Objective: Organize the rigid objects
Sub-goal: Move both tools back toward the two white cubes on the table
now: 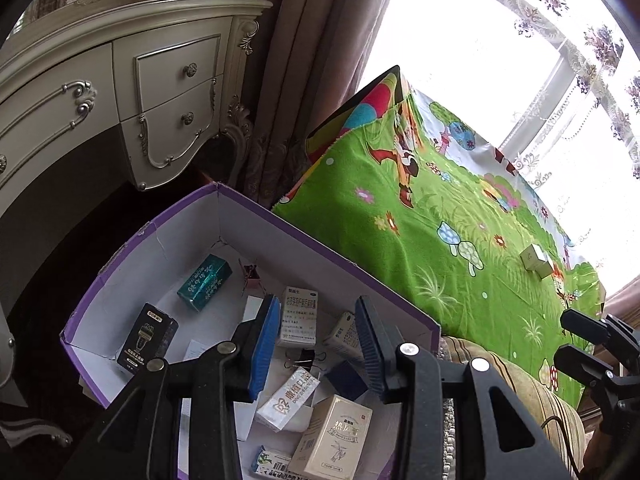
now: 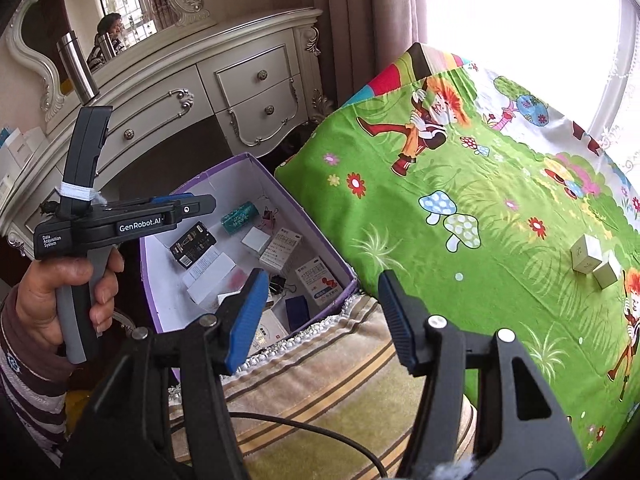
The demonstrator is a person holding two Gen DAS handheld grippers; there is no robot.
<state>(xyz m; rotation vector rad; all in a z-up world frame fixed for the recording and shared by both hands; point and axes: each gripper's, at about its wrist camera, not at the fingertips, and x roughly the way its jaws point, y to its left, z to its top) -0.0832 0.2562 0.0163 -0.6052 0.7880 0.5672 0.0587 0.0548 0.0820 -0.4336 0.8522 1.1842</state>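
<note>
A purple cardboard box (image 1: 132, 248) (image 2: 160, 264) with white inner walls holds several small cartons, among them a teal one (image 1: 205, 282) (image 2: 239, 218), a black one (image 1: 147, 338) (image 2: 193, 244) and a cream one (image 1: 332, 438), plus black binder clips (image 1: 306, 358). My left gripper (image 1: 316, 340) hangs open over the box's near part with nothing between its fingers. It also shows side-on in the right wrist view (image 2: 200, 204), held by a hand (image 2: 60, 292). My right gripper (image 2: 324, 320) stands open and empty over a striped cushion (image 2: 320, 380). Two small cream cubes (image 2: 594, 262) (image 1: 536, 260) lie on the green cartoon blanket (image 2: 460, 280) (image 1: 380, 240).
A cream dresser with drawers (image 1: 168, 96) (image 2: 248, 84) and a mirror stands behind the box. A steel flask (image 2: 78, 68) sits on the dresser. Curtains (image 1: 304, 40) and a bright window are behind the blanket. A black cable (image 2: 320, 432) crosses the cushion.
</note>
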